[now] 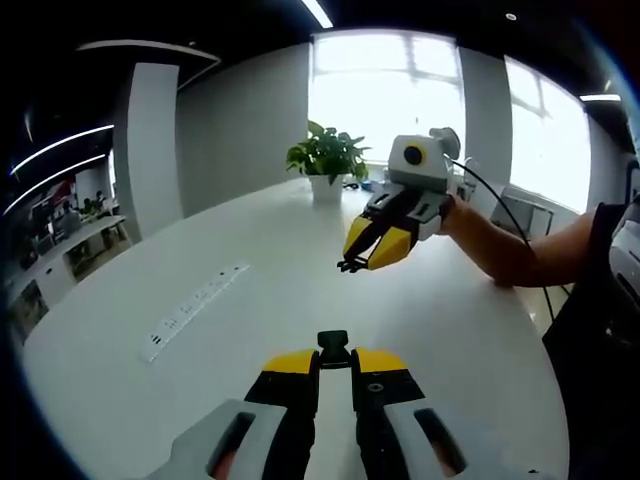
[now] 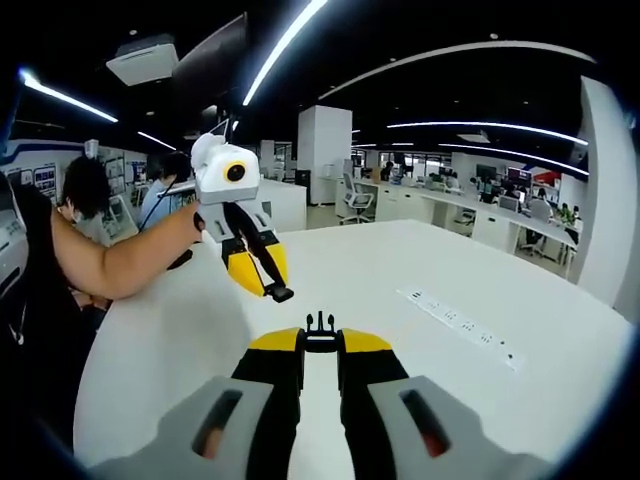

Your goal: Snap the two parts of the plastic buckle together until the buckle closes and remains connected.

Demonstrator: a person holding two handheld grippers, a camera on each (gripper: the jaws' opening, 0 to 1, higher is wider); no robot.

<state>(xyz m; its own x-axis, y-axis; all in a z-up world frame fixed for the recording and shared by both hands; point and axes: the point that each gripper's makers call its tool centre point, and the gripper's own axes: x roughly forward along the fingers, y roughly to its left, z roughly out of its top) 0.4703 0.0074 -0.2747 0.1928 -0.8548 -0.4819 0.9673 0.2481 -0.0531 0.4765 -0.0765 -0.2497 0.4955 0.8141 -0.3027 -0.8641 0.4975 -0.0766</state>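
My left gripper (image 1: pixel 335 360) is shut on the black socket half of the buckle (image 1: pixel 333 345), which sticks out past its yellow tips. Above the white table (image 1: pixel 250 330), my right gripper (image 1: pixel 366 256) comes in from the right, shut on the pronged half (image 1: pixel 351 265). In the right gripper view, my right gripper (image 2: pixel 320 346) is shut on the pronged half (image 2: pixel 320 325), prongs pointing forward. The left gripper (image 2: pixel 262 280) hangs ahead with the socket half (image 2: pixel 279 294) at its tips. The two halves face each other, apart and held in the air.
A white power strip (image 1: pixel 190 310) (image 2: pixel 460 325) lies flat on the table. A potted plant (image 1: pixel 327 160) stands at the far edge by the window. The person's forearm (image 1: pixel 510 250) (image 2: pixel 120 260) reaches in behind each gripper. Office desks and seated people fill the background.
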